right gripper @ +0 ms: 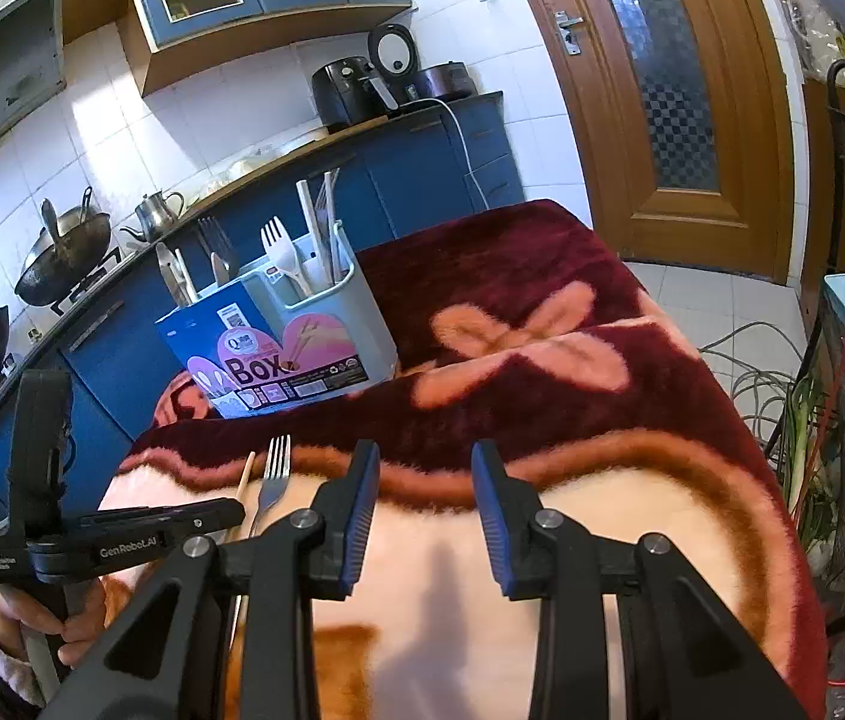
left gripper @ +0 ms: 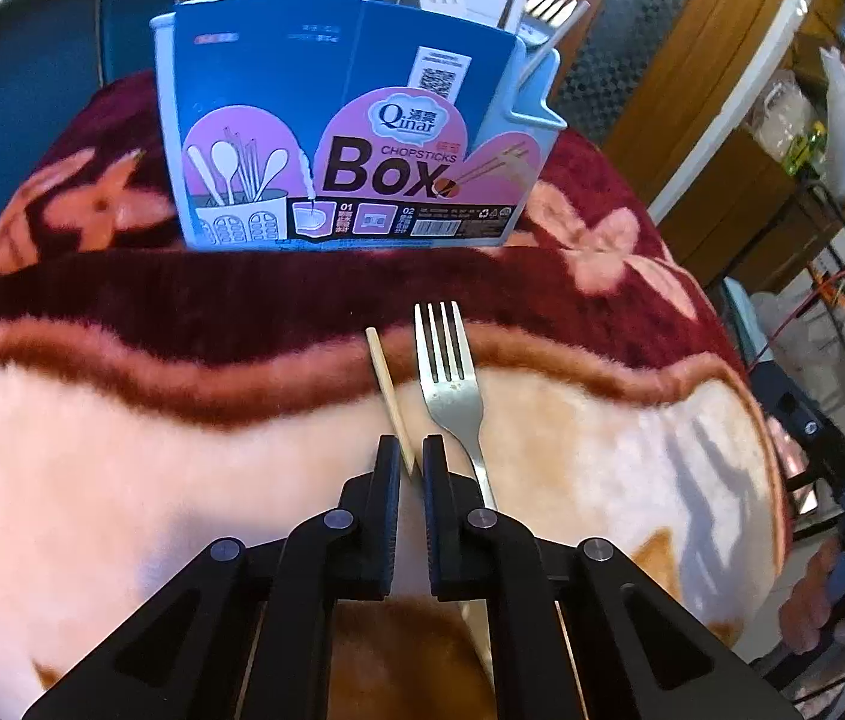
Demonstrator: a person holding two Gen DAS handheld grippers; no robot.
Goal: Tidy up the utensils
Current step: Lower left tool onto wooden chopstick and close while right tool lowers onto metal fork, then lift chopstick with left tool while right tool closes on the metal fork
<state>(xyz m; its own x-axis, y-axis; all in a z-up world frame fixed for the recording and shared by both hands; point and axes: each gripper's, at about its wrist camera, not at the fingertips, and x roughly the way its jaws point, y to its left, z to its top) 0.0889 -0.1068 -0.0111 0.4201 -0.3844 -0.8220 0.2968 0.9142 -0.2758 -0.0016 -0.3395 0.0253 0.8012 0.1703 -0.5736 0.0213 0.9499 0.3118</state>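
Observation:
A wooden chopstick [left gripper: 385, 384] and a metal fork [left gripper: 451, 384] lie side by side on the blanket, tips toward the holder. My left gripper [left gripper: 411, 456] is shut on the chopstick's near end; the fork's handle runs under its right finger. Behind them stands a pale blue utensil holder [left gripper: 533, 90] in a blue "Chopsticks Box" sleeve [left gripper: 350, 120], with forks and a spoon in it. In the right wrist view my right gripper [right gripper: 425, 468] hovers open over bare blanket, to the right of the fork [right gripper: 275, 480] and chopstick [right gripper: 245, 474]. The holder [right gripper: 362, 312] is further back.
A plush maroon and cream flowered blanket [right gripper: 542, 330] covers the table. A hand [right gripper: 20, 618] holds the left tool at lower left. Blue cabinets, woks [right gripper: 62, 258] and a kettle line the counter behind. A wooden door [right gripper: 662, 90], floor cables and a wire rack are at right.

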